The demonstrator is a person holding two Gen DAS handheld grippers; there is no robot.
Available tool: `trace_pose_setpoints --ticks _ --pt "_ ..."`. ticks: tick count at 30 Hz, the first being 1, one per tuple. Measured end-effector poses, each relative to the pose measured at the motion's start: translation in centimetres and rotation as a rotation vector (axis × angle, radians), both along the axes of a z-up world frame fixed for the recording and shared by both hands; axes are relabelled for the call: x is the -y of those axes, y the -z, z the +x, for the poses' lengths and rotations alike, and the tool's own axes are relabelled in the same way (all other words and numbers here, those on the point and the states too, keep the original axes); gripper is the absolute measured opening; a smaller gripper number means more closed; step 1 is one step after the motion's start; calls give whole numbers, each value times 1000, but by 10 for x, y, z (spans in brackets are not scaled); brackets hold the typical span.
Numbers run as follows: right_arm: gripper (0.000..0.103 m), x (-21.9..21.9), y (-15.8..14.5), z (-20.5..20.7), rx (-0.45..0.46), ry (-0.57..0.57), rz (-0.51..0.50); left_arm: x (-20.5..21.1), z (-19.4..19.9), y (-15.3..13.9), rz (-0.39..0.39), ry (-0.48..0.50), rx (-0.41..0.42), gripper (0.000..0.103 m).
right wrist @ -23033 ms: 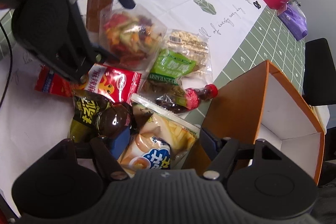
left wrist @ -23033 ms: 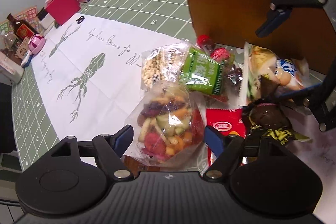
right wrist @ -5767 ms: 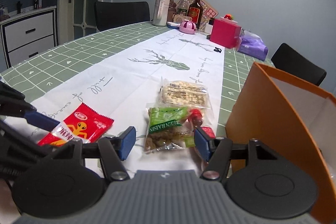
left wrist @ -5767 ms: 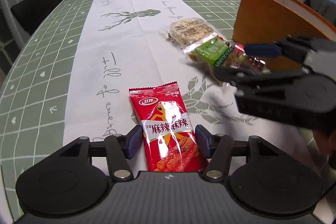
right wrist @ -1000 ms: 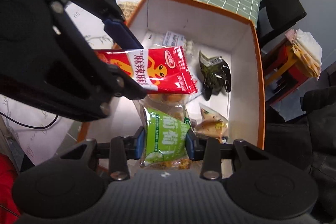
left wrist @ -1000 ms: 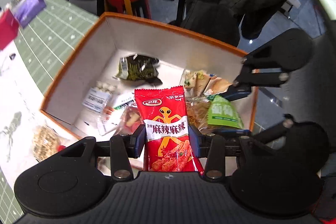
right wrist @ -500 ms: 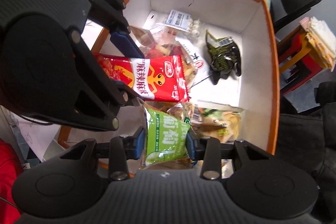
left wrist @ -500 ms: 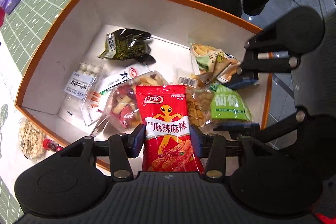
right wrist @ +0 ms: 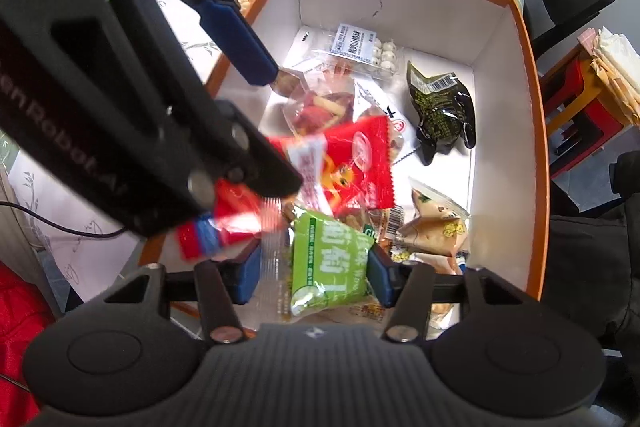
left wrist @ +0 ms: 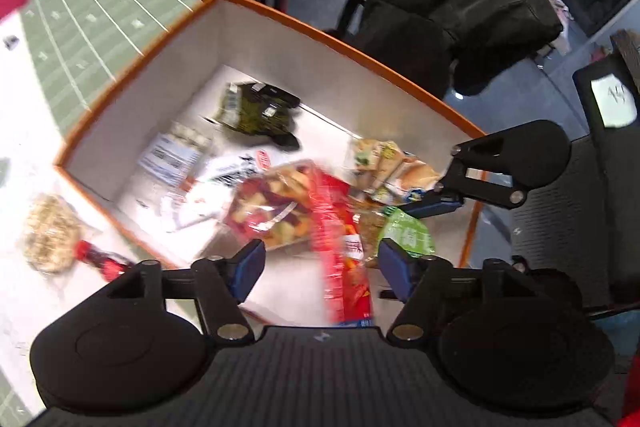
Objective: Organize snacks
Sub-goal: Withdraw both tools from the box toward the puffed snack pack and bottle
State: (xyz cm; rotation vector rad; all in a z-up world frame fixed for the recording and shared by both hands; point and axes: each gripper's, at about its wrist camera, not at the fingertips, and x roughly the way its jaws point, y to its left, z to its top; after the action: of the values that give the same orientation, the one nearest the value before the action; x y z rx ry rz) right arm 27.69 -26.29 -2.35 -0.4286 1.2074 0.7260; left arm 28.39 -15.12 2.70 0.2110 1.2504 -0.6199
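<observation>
Red snack packet [left wrist: 340, 247] | loose between opening left jaws | over box [left wrist: 132, 67]

Bright, even light fills the white-walled box [left wrist: 276, 39], glaring off its floor; the red packet [left wrist: 340, 247] smears with motion blur; edges bow fisheye-style.

We look down into the orange box [right wrist: 538, 131] past our right gripper [right wrist: 314, 277], whose jaws have just been opening; the green raisin packet [right wrist: 328, 263] sits between them, touching only the right pad. The left gripper [right wrist: 256, 131] stands spread above a blurred red spicy-strip packet [right wrist: 344, 163]. A dark green pouch [right wrist: 442, 115] lies by the far wall.
</observation>
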Motion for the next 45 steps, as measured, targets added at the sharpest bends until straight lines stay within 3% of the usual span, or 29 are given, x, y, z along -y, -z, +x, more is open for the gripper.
trace_pose_setpoints --ticks 16,23,33,38,45 --pt "58 -24 -13 -3 13 26 -8 -56 -38 -12 126 4 97 74" --pt "61 -32 -37 -12 102 59 2 -97 -46 -12 152 -62 124 74" --pt "50 -91 -62 -36 269 -11 83 -147 -60 -15 217 -54 291 74" --pt "48 -134 -52 -38 293 -73 73 -170 -61 -1 267 -21 332 74" --pt "40 -183 -12 -15 253 -132 -38 -192 -53 19 287 61 403 74"
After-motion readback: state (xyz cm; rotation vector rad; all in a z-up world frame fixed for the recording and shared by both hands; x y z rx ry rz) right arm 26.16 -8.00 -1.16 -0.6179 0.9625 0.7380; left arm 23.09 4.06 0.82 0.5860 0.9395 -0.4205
